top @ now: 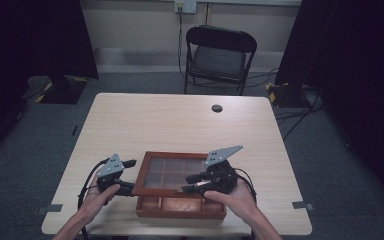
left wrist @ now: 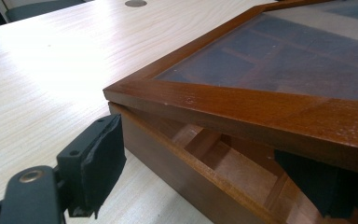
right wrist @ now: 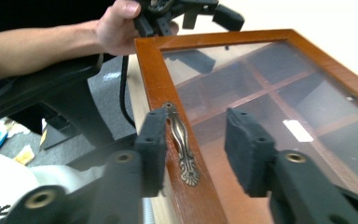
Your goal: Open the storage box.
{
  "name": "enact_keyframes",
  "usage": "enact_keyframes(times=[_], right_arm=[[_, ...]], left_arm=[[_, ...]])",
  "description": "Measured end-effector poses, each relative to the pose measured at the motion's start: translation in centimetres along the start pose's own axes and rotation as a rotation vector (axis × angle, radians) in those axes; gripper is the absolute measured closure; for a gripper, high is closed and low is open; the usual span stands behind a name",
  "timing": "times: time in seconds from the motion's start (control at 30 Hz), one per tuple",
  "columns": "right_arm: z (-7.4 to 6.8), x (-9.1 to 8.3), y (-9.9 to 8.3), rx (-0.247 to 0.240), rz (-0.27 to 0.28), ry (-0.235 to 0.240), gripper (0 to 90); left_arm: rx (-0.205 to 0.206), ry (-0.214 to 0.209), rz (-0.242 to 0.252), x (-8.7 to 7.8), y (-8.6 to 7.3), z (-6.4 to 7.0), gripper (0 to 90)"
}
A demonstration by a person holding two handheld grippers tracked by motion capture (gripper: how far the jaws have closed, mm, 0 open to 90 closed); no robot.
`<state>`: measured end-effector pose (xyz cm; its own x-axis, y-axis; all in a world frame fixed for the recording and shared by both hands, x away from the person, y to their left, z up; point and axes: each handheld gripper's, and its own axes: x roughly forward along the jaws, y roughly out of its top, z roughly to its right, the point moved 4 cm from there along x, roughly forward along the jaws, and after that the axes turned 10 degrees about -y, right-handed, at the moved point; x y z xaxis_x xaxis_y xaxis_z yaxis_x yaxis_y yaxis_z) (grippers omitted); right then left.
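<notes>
Right gripper, jaws open astride the brass handle, props the box's glass lid ajar; left gripper, jaws open at the corner; a slip would likely slam it.

folding chair beyond table | wall socket | floor cables right

Two hands, each holding a tool, near the person's edge of the table.

The left hand holds the left tool, which points right; its jaws are wide apart, one above the other. The right hand holds the right tool, which points left. Its jaws are apart too, with a gap between the pads. Both forearms come in from the near side.
</notes>
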<state>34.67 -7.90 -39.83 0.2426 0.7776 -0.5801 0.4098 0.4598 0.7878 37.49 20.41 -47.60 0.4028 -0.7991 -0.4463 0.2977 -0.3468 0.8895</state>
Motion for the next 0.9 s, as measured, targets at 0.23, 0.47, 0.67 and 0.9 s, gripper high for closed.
enact_keyframes(times=[0.23,0.47,0.67,0.9], right_arm=[[0.7,-1.7,-0.7,0.018,0.034,-0.062,44.0],[1.7,-3.5,-2.0,0.037,0.069,-0.109,33.4],[2.6,-4.1,-2.9,0.061,0.086,-0.158,23.6],[3.1,-4.6,-2.8,0.04,0.122,-0.188,18.8]], left_arm=[[-0.021,0.001,0.043,-0.3,0.7,-0.1,18.1],[-0.039,0.001,0.06,-0.4,1.5,-0.4,17.3],[-0.052,-0.011,0.07,-0.4,2.1,-0.7,17.3],[-0.066,-0.024,0.071,-0.4,2.7,-0.9,17.7]])
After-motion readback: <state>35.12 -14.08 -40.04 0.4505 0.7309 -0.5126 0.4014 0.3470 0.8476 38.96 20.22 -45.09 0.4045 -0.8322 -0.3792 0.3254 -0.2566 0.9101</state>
